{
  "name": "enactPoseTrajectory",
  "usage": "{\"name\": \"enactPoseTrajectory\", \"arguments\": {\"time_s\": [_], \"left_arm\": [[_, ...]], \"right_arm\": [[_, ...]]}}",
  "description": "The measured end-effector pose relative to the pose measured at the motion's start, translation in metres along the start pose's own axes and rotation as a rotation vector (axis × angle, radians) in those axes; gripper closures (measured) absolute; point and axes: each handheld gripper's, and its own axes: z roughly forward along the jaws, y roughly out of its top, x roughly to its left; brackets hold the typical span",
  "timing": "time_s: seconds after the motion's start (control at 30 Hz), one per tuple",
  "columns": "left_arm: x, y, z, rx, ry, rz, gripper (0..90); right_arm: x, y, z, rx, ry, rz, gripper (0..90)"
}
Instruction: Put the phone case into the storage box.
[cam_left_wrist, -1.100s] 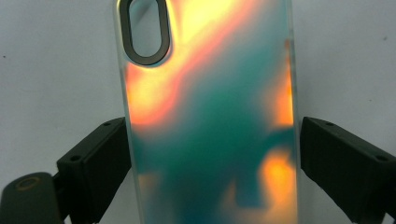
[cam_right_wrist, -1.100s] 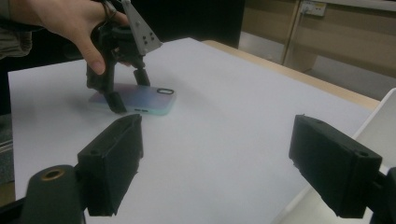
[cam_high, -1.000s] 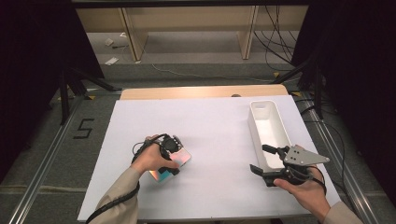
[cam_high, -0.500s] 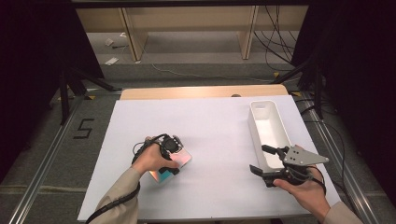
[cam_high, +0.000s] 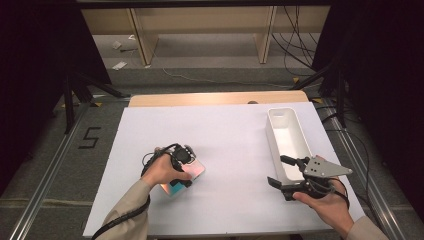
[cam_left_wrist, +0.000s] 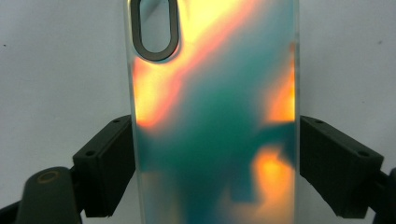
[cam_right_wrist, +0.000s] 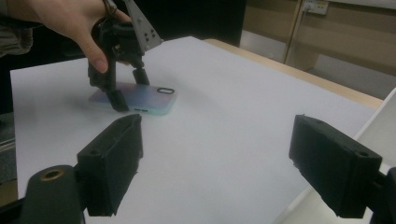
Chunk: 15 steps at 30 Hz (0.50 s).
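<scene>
Phone case (cam_high: 182, 176): iridescent, lies flat near the surface's (cam_high: 235, 140) front-left. Left tool (cam_left_wrist: 215, 154): over the case, jaws astride its long sides, just been closing, pads at its edges. Right tool (cam_high: 284, 172): jaws wide, nothing between them, by the front end of the white bin (cam_high: 287, 137), right edge.

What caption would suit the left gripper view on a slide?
The left gripper straddles an iridescent phone case lying on the white table, one black jaw at each long edge.
</scene>
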Motion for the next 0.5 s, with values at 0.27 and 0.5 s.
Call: {"name": "enactPoseTrajectory", "arguments": {"time_s": [0.27, 0.5], "left_arm": [[-0.0002, -0.0025, -0.0013, -0.012, 0.004, 0.008, 16.3], [-0.0008, -0.0035, -0.0091, -0.055, 0.007, 0.009, 16.4]], "right_arm": [[-0.0002, 0.0001, -0.0002, -0.003, -0.001, 0.000, 18.1], [-0.0002, 0.0001, -0.0001, -0.003, -0.004, 0.000, 18.1]]}}
